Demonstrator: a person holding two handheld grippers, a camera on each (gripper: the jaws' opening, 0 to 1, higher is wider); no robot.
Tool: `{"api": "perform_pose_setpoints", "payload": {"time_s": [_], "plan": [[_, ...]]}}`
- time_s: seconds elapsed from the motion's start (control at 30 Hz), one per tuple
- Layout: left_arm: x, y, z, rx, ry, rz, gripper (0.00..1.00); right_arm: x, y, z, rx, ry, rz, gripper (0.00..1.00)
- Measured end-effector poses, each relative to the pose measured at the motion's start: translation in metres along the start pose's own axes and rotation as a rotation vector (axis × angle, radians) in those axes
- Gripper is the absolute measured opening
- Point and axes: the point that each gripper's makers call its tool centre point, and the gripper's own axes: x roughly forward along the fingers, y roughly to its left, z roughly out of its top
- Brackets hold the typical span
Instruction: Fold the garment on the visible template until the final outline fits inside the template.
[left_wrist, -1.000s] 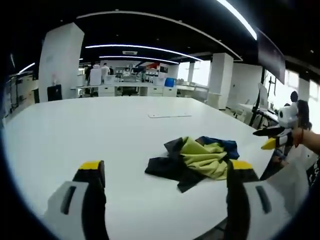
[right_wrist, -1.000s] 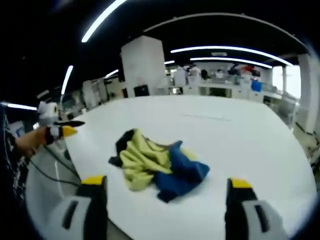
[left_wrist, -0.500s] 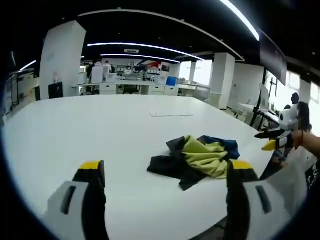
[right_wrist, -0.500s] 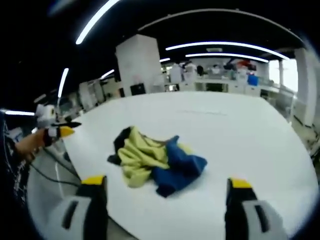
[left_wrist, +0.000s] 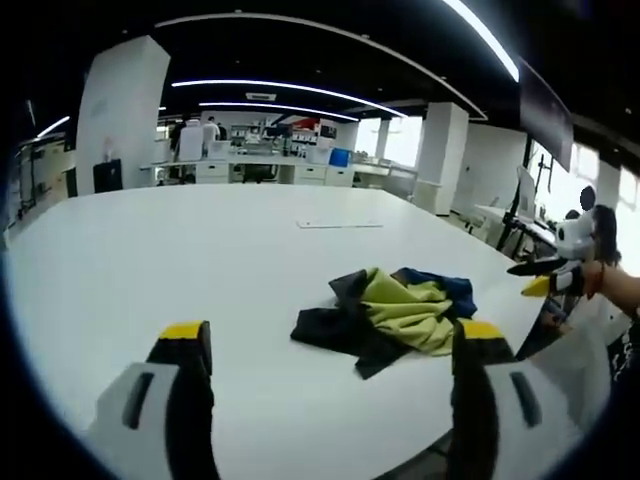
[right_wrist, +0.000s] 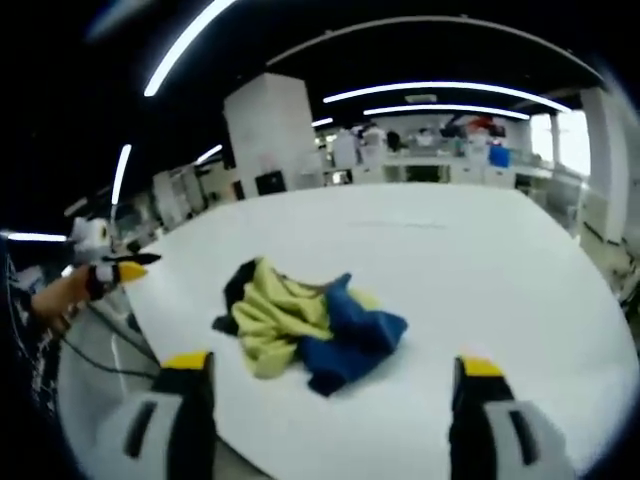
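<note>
One garment (left_wrist: 395, 318) lies crumpled on the white table (left_wrist: 150, 260), near the table's near edge; it shows three colours, yellow-green, blue and black; in the right gripper view the same garment (right_wrist: 300, 325) sits between and beyond your jaws, apart from both. One thin flat rectangular outline (left_wrist: 338, 224) lies farther back on the table, well apart from the garment; it appears faintly in the right gripper view (right_wrist: 400, 224) too.

You hold two grippers; your left gripper (left_wrist: 325, 345) is raised above the table with its two yellow-tipped jaws spread wide, holding nothing; your right gripper (right_wrist: 325, 368) is likewise raised, jaws spread wide and holding nothing.

In the left gripper view, the right gripper (left_wrist: 545, 275) is off the table's edge, held by your hand (left_wrist: 612, 285); in the right gripper view, the left gripper (right_wrist: 125, 267) also sits off the table's side.
</note>
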Motion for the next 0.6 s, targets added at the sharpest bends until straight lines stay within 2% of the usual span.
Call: {"api": "perform_pose_setpoints", "payload": {"time_s": [0.1, 0.2, 0.3, 0.37, 0.5, 0.6], "plan": [[0.006, 0.002, 0.005, -0.02, -0.006, -0.014, 0.9, 0.003, -0.003, 0.006, 0.009, -0.002, 0.007, 0.99], [0.014, 0.004, 0.011, -0.035, -0.016, -0.031, 0.86, 0.009, -0.007, 0.013, 0.021, 0.004, 0.01, 0.85], [0.025, 0.004, 0.018, -0.054, -0.022, -0.051, 0.81, 0.019, -0.01, 0.025, 0.058, -0.022, 0.02, 0.83], [0.032, 0.005, 0.02, -0.057, -0.026, -0.063, 0.78, 0.027, -0.012, 0.03, 0.067, -0.022, 0.029, 0.78], [0.045, 0.0, 0.019, -0.058, -0.008, -0.098, 0.71, 0.041, -0.011, 0.036, 0.077, -0.012, 0.05, 0.69], [0.056, -0.001, 0.015, -0.04, 0.011, -0.115, 0.68, 0.055, -0.007, 0.037, 0.051, 0.012, 0.07, 0.65]]}}
